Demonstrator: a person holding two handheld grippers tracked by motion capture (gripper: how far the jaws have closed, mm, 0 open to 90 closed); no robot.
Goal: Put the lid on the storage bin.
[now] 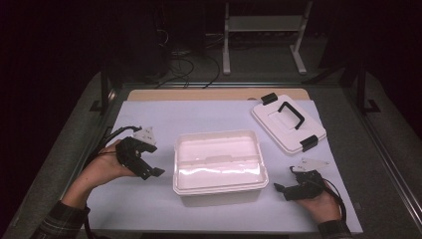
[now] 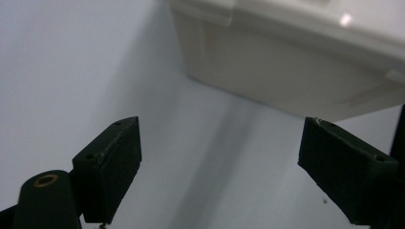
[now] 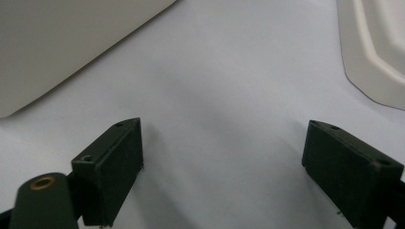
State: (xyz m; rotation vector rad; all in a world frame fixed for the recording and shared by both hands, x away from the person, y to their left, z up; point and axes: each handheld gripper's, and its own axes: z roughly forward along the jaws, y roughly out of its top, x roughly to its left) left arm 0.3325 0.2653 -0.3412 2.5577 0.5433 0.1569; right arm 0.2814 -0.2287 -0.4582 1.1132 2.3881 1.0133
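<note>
While the pale sheet [image 1: 149, 199] covers your table from edge to edge, the biggest thing on it is the white box [image 1: 219, 167], sitting at the middle, right between your two hands. Its top is off and it stands open, and the glare inside washes it out, so whether anything lies in there can't be told. In the left gripper view the box wall [image 2: 286, 71] rises just ahead of the jaws, apart from them. In the right gripper view that same wall [image 3: 57, 47] fills the upper left corner.

Next down in size, the lid [image 1: 287, 123] lies flat at the far right of the sheet, well apart from the box, with its black handle [image 1: 291, 113] facing up and a black clip at each end. Its rim [image 3: 377, 57] shows in the right gripper view at the upper right.

Now your tools. Your left gripper [image 1: 152, 172] hangs just left of the box, jaws spread wide with nothing between them, pointing toward the box wall. Your right gripper [image 1: 283, 189] sits near the box's front right corner, jaws also wide apart and holding nothing, bare sheet showing between them.
</note>
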